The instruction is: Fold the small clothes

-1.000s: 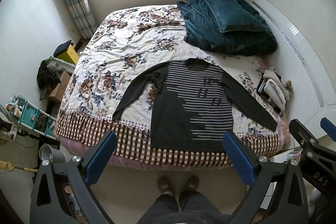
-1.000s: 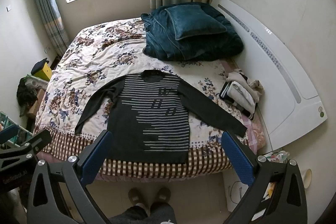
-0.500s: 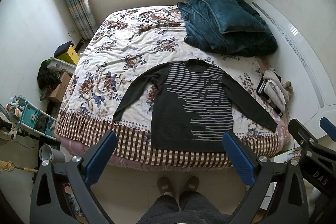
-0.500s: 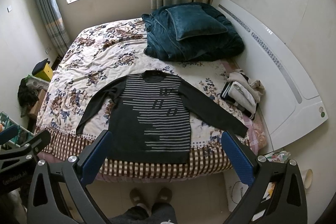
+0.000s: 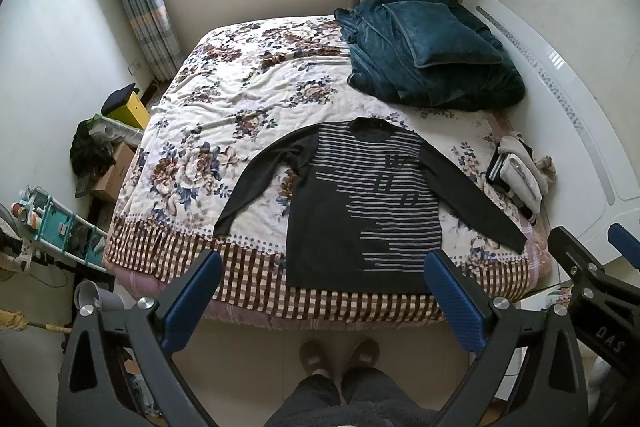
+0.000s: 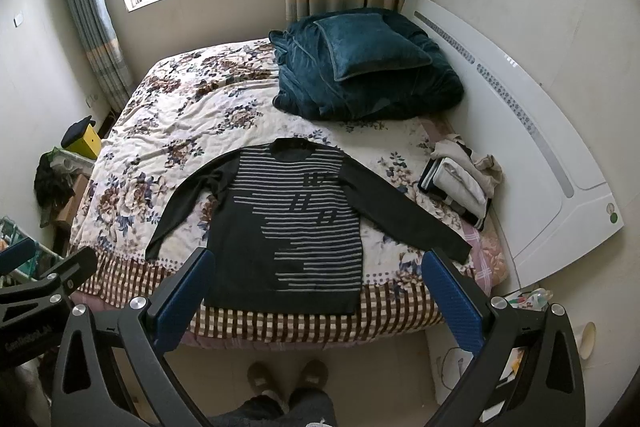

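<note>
A black long-sleeved sweater (image 5: pixel 360 211) with grey stripes lies flat, front up, on the near part of the bed, sleeves spread to both sides; it also shows in the right wrist view (image 6: pixel 288 227). My left gripper (image 5: pixel 322 293) is open and empty, held high over the floor in front of the bed's near edge. My right gripper (image 6: pixel 316 293) is open and empty too, held at about the same height, to the right of the left one. Neither touches the sweater.
A floral bedspread (image 5: pixel 224 115) covers the bed. A teal blanket and pillow (image 5: pixel 432 51) lie at the far right. A small pile of folded clothes (image 5: pixel 520 175) sits at the right edge by the white headboard (image 5: pixel 568 115). Clutter stands on the floor at left (image 5: pixel 92 155).
Both views have drifted slightly; the sweater sits a touch lower in frame. Both grippers stay open and empty.
</note>
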`<state>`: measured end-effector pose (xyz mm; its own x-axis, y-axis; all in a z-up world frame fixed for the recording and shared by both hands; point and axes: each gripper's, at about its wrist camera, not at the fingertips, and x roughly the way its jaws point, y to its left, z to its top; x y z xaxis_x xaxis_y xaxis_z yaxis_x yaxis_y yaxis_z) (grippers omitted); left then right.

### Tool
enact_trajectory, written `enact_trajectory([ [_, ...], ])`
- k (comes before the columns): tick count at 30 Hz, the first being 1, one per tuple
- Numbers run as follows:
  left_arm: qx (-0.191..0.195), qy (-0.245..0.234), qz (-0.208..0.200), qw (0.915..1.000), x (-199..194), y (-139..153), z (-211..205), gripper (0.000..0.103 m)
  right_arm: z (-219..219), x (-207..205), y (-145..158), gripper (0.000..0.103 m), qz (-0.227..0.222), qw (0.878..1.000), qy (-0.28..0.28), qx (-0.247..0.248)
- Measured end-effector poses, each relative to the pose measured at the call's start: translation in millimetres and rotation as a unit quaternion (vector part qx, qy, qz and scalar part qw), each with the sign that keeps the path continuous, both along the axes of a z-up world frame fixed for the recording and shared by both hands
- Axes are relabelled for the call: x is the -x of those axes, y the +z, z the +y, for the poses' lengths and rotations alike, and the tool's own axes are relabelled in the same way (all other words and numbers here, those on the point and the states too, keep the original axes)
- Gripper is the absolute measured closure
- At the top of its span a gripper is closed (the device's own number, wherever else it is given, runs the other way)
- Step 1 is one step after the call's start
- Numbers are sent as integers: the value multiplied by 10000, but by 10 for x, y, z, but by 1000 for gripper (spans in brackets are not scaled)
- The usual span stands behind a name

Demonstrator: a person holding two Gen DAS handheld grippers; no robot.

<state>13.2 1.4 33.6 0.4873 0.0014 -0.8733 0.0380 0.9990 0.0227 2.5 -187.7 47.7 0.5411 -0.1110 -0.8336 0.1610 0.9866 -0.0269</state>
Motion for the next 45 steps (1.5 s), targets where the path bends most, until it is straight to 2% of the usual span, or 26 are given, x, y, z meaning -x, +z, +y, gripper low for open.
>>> enact_trajectory([
  [9,5,-6,5,10000,-2,-14,-23,0,19,-12,50,0,5,10000,13,7],
  [13,-199,64,-199,9996,-107,-123,-66,0,24,-46,58,0,27,10000,-4,11],
  [17,-418,350,-464,9974,-342,-393,-34,0,-66,-228,-252,0,97,9999,-84,-54],
  [19,-424,502,-423,9969,-464,-562,37,0,-108,-364,-418,0,101,9997,-128,-172],
  [20,-389,569,-492,9964,-536,-676,75,0,-130,-437,-533,0,121,9996,-146,-197],
  [24,-764,844,-417,9926,-841,-1238,251,0,-159,-777,-1131,0,249,9993,-151,-249],
  [31,-1210,1160,338,9853,-1449,-2541,866,0,-67,-1579,-2644,0,812,9956,-341,-316],
  [34,-1147,1433,737,9803,-1701,-3129,1329,0,43,-1920,-3320,0,1194,9906,-540,-381],
  [37,-1051,1949,1192,9679,-1889,-3763,1967,0,191,-2233,-3942,0,1529,9848,-737,-359],
  [41,-815,2457,1588,9528,-2029,-4450,2631,0,411,-2585,-4640,0,1929,9759,-950,-364],
  [45,-595,2744,1863,9415,-2156,-5032,3112,0,701,-2877,-5162,0,2287,9679,-1012,-258],
])
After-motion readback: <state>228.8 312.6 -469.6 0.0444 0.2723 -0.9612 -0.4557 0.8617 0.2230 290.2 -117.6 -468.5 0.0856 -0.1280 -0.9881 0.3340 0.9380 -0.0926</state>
